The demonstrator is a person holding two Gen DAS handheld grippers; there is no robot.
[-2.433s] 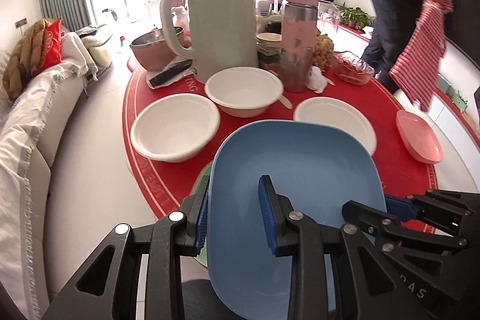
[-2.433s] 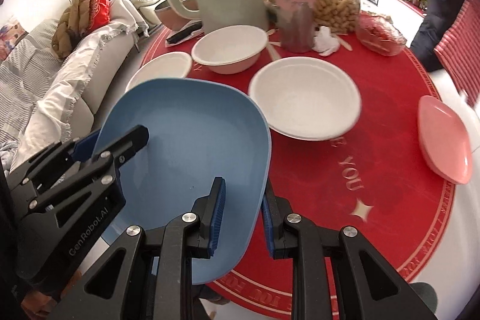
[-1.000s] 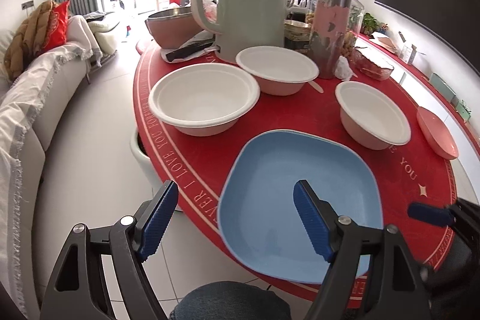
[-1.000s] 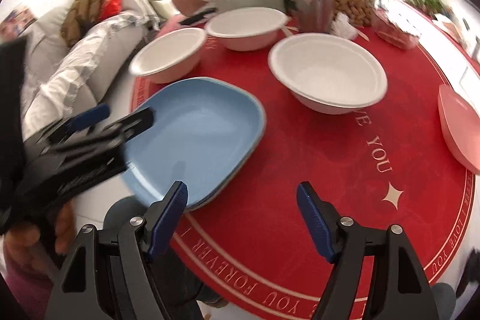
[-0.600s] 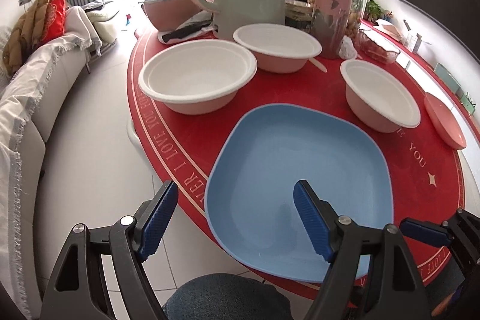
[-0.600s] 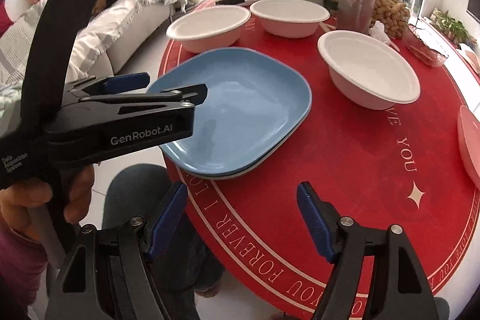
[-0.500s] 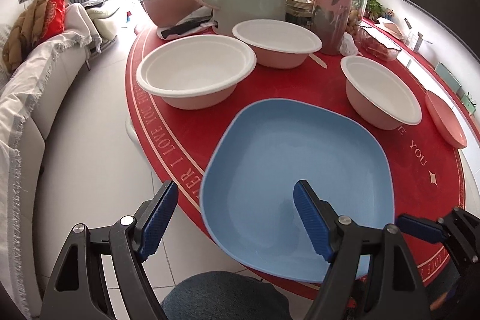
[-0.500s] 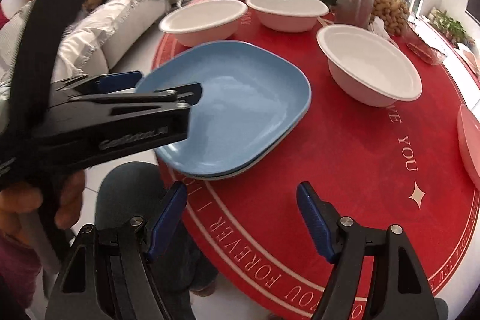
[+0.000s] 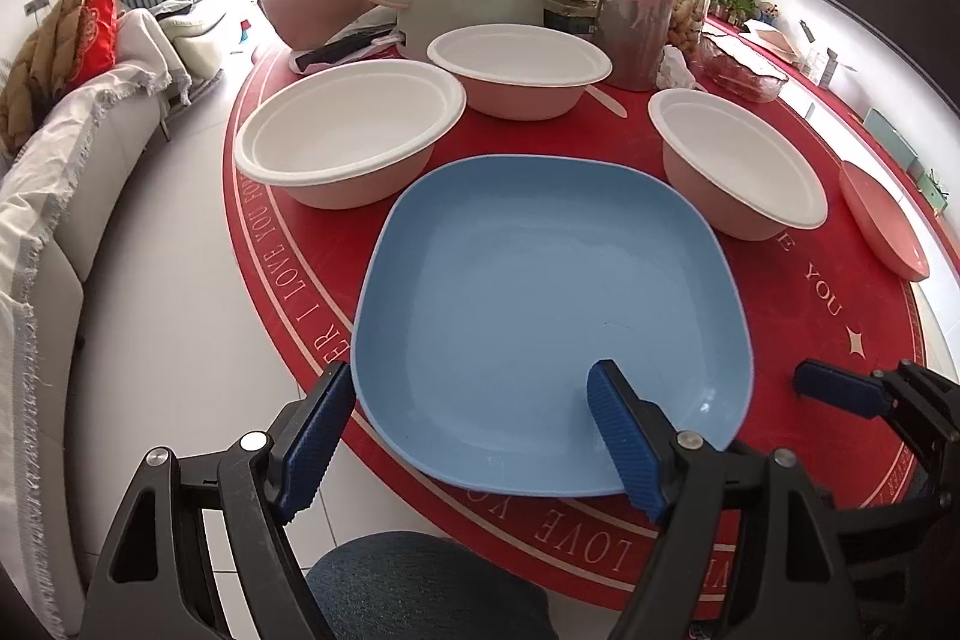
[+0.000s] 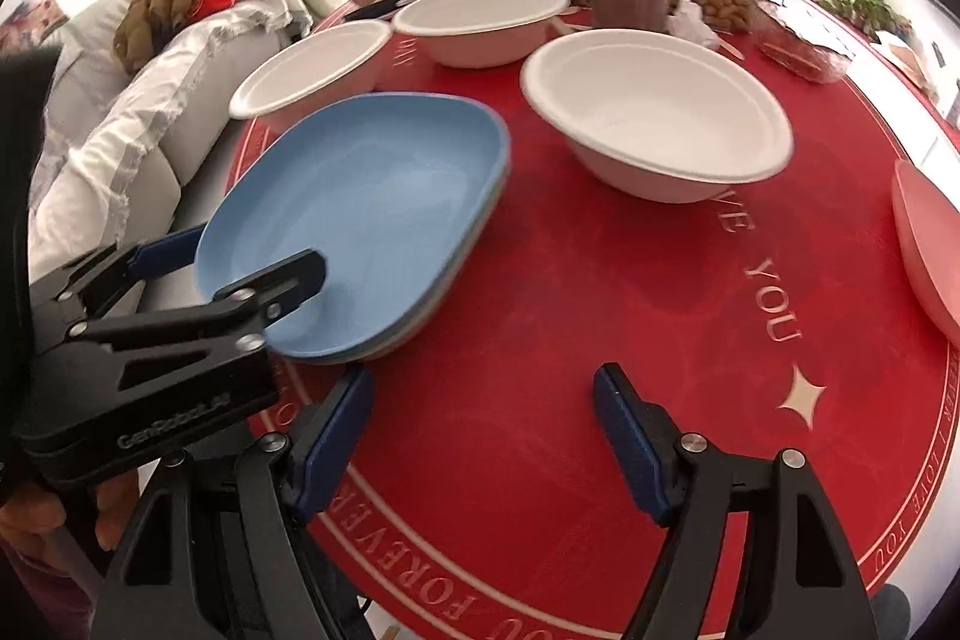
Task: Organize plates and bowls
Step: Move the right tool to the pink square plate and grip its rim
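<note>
The blue plate [image 9: 549,316] lay at the table's near edge, on what looked from the right wrist view like a second, paler plate beneath it, its near rim overhanging the table [image 9: 798,292] slightly. The left gripper [image 9: 471,439] stood wide open and held nothing, one of its fingers outside the plate's left rim and the other over its well. The right gripper [image 10: 483,439] was equally wide open and empty over bare red table just right of the plate. Three white bowls [image 9: 351,130] stood behind the plate, towards the table's middle, and a pink plate [image 9: 882,226] sat at the right edge. Judgement: the blue plate looked placed, and the next pick was probably a bowl or the pink plate. To do it well, lift clear of the blue rim first and take thin rims squarely; the bowls looked light and liable to slide.
</note>
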